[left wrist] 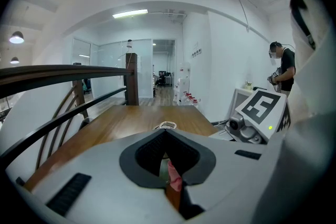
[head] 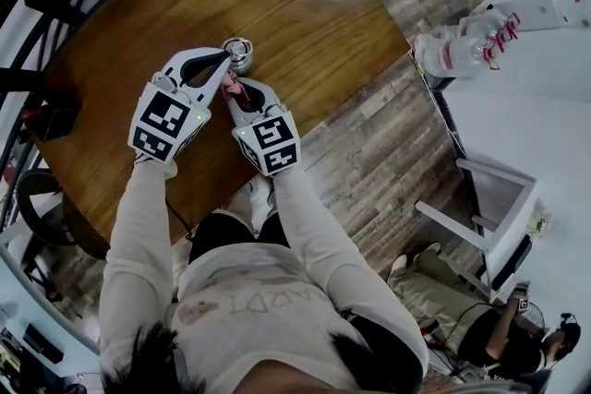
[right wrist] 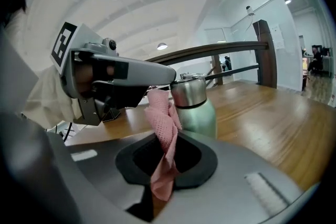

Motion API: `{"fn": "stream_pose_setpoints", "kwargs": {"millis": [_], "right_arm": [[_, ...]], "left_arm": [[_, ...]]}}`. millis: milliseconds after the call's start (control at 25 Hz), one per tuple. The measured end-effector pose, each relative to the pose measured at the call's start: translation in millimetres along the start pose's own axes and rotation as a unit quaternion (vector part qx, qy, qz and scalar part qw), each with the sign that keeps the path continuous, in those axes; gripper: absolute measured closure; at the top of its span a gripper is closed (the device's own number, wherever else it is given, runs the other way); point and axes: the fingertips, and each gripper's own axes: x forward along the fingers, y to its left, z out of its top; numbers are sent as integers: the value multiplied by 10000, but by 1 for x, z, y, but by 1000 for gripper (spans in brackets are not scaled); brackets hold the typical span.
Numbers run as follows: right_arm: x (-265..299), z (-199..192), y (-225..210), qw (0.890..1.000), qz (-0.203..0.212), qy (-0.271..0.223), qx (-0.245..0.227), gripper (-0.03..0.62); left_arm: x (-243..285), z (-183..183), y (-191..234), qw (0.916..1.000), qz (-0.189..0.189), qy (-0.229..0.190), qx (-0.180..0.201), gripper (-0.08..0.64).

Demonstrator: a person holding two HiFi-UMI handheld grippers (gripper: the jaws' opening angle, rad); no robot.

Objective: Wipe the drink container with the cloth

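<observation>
A green drink container [right wrist: 202, 113] with a steel lid stands on the round wooden table [head: 305, 5]; its lid [head: 240, 49] shows from above in the head view. My left gripper [head: 228, 58] reaches it from the left, jaws closed at the lid's top [left wrist: 167, 125]. My right gripper [right wrist: 165, 136] is shut on a pink cloth [right wrist: 163, 118], which stands up between the jaws and touches the container's left side below the lid. The head view has the cloth [head: 236, 89] just in front of the container. Most of the container's body is hidden there.
A dark curved chair rail [head: 55, 5] runs along the table's far left, and a small dark object [head: 51, 120] lies near it. The table's edge [head: 369, 78] drops to plank floor. A white counter holds plastic bottles [head: 462, 51]. A person [head: 499, 337] sits at lower right.
</observation>
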Motion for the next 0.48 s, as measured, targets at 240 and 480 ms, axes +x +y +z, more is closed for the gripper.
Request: {"fn": "stream_pose_setpoints", "kwargs": {"millis": [240,480], "right_arm": [[-4,-1,-8,9998,-119,-84,128,554],[-18,1,-32,9989,-400,-141,217,554]], "left_arm": [[-1,-2,2,10000,-38,-1,-14,555],[0,-2,2,10000,-31,9,18,555]]}}
